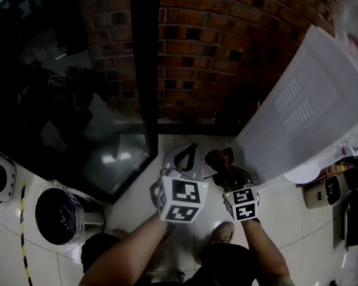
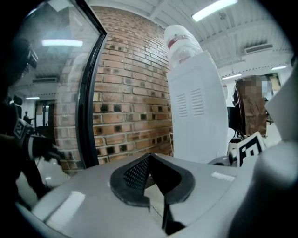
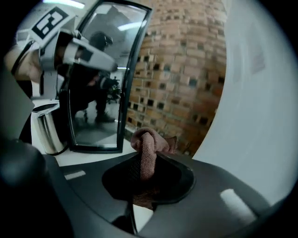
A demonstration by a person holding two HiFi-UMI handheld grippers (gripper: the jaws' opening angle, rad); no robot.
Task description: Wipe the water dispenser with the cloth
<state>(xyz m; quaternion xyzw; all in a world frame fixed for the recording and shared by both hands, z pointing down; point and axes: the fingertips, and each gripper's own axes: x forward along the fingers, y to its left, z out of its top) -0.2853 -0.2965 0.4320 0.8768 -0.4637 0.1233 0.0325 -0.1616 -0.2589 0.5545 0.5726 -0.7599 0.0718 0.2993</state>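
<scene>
Cloth (image 3: 150, 139) is clenched in my right claw (image 3: 148, 157), a brownish-pink fold pinched between the jaws with its bunched end poking up past the tips and more of it hanging dark in the hollow below. In the dim head view it shows only as a dark lump at the end of that claw, and I cannot make out its weave or colour there. My left claw (image 2: 149, 160) is closed with its jaw tips meeting and nothing between them. It sits just beside the right one, both raised over the white tiled floor (image 1: 139, 188). The water dispenser (image 3: 260, 116) stands to the right of the cloth and apart from it, with brick showing between the two. In my right gripper view it is a blurred white surface filling the right side. The head view cuts off its top at the frame edge and shows only a white panel with vent slots. The left gripper view alone shows the bottle (image 2: 181, 39) on top. A brick wall (image 1: 222, 48) runs behind, with a dark-framed glass door (image 1: 146, 70) to the left. A round bin (image 1: 58, 216) stands on the floor by that door.
</scene>
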